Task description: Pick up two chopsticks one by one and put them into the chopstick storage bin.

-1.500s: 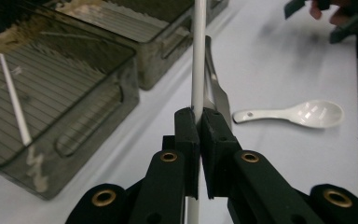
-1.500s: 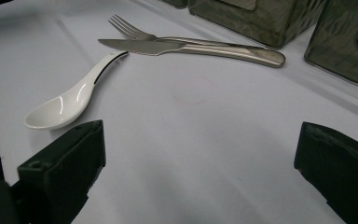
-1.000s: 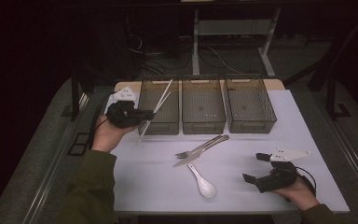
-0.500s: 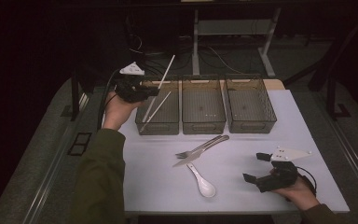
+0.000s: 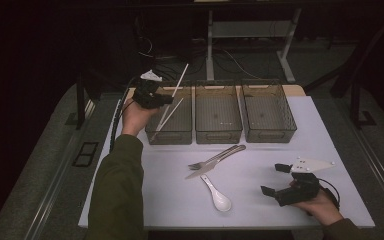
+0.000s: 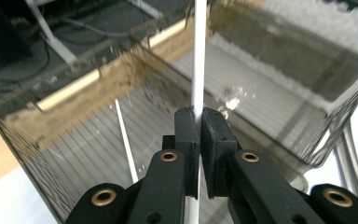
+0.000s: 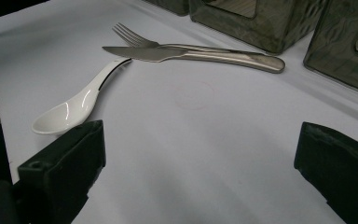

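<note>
High view: the left tongs [image 5: 166, 98] are clamped on one white chopstick [image 5: 179, 86], held steeply tilted above the left bin [image 5: 172, 134], its upper end rising past the far rim; a second chopstick [image 5: 166, 116] leans inside the same bin. The right tongs [image 5: 275, 180] rest spread apart and empty near the front right of the surface [image 5: 260, 210], with fork [image 5: 198, 164], knife [image 5: 220, 157] and spoon [image 5: 217, 195] lying between the bins and the person. Left gripper view: the jaws pinch the held chopstick [image 6: 198, 70] across a narrow contact, and the stick runs on well beyond them. Judged risk: so thin and smooth a stick may pivot or slide in the pinch; released from this height and tilt, it may strike the rim and tip out behind the bin, or knock the leaning chopstick [image 6: 125, 140]. Right gripper view: the open jaws frame bare surface, the spoon [image 7: 74, 105] just beside the left jaw; a careless sweep may push it.
</note>
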`<action>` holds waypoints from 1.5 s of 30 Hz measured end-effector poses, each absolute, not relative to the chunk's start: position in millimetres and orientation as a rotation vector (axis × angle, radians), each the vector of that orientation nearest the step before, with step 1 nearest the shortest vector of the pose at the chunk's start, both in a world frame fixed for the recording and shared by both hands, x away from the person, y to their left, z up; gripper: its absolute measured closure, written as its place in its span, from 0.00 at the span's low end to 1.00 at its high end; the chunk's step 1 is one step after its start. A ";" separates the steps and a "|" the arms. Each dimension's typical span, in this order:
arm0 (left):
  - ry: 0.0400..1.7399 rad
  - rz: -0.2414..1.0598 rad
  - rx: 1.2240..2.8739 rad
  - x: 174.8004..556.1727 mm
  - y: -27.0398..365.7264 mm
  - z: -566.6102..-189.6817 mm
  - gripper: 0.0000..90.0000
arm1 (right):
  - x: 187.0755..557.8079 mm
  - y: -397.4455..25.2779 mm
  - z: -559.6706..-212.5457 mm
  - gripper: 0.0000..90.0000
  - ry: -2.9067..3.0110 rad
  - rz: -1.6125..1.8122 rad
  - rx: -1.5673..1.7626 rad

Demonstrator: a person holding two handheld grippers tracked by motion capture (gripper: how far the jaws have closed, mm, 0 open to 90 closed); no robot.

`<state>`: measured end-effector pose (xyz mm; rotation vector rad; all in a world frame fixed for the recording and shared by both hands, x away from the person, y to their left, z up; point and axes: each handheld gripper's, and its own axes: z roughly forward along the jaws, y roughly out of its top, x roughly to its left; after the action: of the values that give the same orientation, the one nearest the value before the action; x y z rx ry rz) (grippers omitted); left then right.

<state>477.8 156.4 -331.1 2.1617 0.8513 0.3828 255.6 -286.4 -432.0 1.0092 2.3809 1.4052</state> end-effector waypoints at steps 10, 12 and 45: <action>0.930 0.331 2.195 482.5 160.0 -360.4 0.94 | 255.6 -286.7 -431.9 0.02 2.382 1.406 1.007; 0.938 0.323 2.196 483.1 160.7 -363.9 0.94 | 255.6 -286.6 -431.9 0.02 2.383 1.407 1.007; 0.959 0.326 2.200 477.6 147.1 -365.4 0.70 | 257.4 -287.0 -432.0 0.02 2.381 1.406 1.014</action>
<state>477.6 147.1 -365.4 2.1997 0.9588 0.3263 257.4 -287.0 -432.0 1.0138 2.3807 1.4059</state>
